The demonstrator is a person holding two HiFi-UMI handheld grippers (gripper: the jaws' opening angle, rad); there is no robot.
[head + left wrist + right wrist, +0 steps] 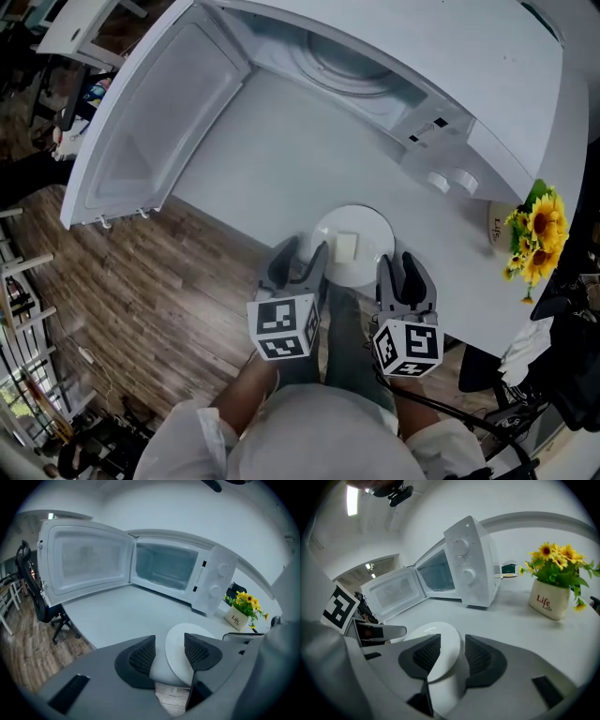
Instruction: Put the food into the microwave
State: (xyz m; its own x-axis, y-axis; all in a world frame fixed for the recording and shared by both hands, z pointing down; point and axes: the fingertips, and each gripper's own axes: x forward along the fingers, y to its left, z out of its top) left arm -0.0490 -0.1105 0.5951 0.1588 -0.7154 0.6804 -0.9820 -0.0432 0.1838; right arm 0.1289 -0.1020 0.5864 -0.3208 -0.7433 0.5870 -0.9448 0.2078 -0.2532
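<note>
A white plate (pixel 367 229) carrying a pale square piece of food (pixel 345 246) sits on the white table near its front edge. The white microwave (pixel 375 75) stands behind it with its door (pixel 159 122) swung wide to the left and its cavity (pixel 164 566) empty. My left gripper (pixel 302 255) is at the plate's left rim. Its jaws stand apart with the plate (pixel 187 629) edge between them in the left gripper view (pixel 169 639). My right gripper (pixel 397 264) is at the right rim, open, with the plate (pixel 426 631) edge between its pads (pixel 452 639).
A white pot of yellow sunflowers (pixel 534 230) stands to the right of the microwave (pixel 464 564), close to the right gripper's side (pixel 551 599). The table's front edge runs just under the grippers, with wood floor (pixel 141 309) and an office chair (pixel 37 597) to the left.
</note>
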